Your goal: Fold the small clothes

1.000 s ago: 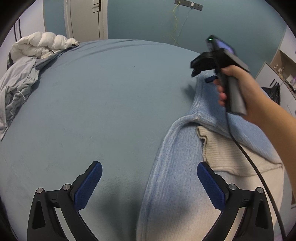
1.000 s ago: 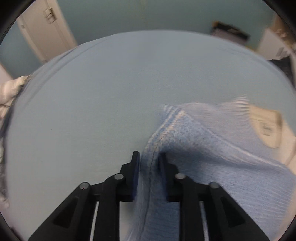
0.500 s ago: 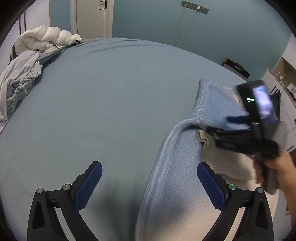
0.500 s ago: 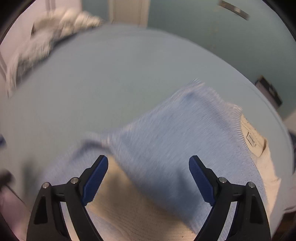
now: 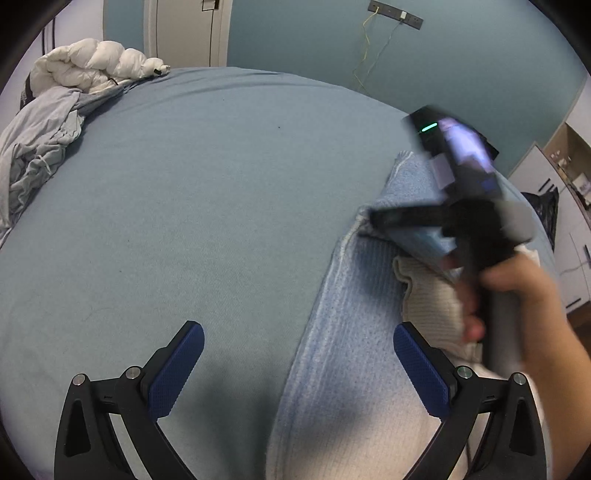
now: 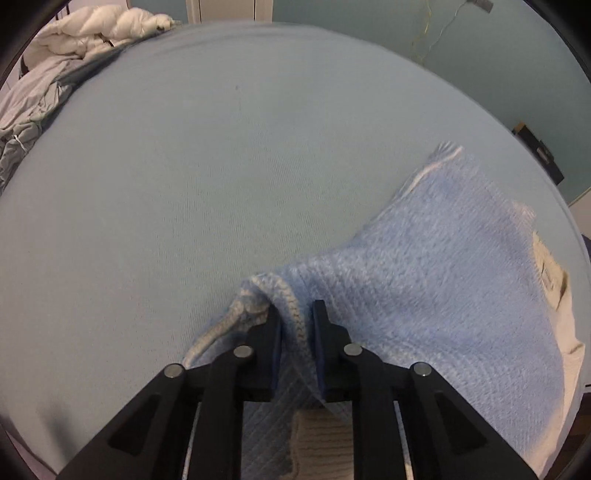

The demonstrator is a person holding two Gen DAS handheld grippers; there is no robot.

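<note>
A light-blue knit sweater (image 5: 351, 332) with a cream part (image 5: 432, 306) lies on the right side of the blue bed sheet (image 5: 184, 184). My left gripper (image 5: 297, 332) hangs open above the sweater's left edge, touching nothing. In the right wrist view my right gripper (image 6: 296, 314) is closing, and its pads pinch a raised fold of the sweater (image 6: 443, 277) at the left edge. From the left wrist view the right gripper (image 5: 376, 218) shows blurred, held by a hand (image 5: 517, 288), its tips at that same edge.
A white duvet (image 5: 92, 62) and crumpled grey bedclothes (image 5: 33, 147) are piled at the bed's far left corner. Behind the bed there is a blue wall with a door (image 5: 184, 29) and a dangling cable (image 5: 365, 48). White cabinets (image 5: 569, 177) stand at the right.
My right gripper let go of the sweater's far edge, opened wide, swung nearer, and now pinches a fold at the left edge. The left gripper has stayed open in place.
</note>
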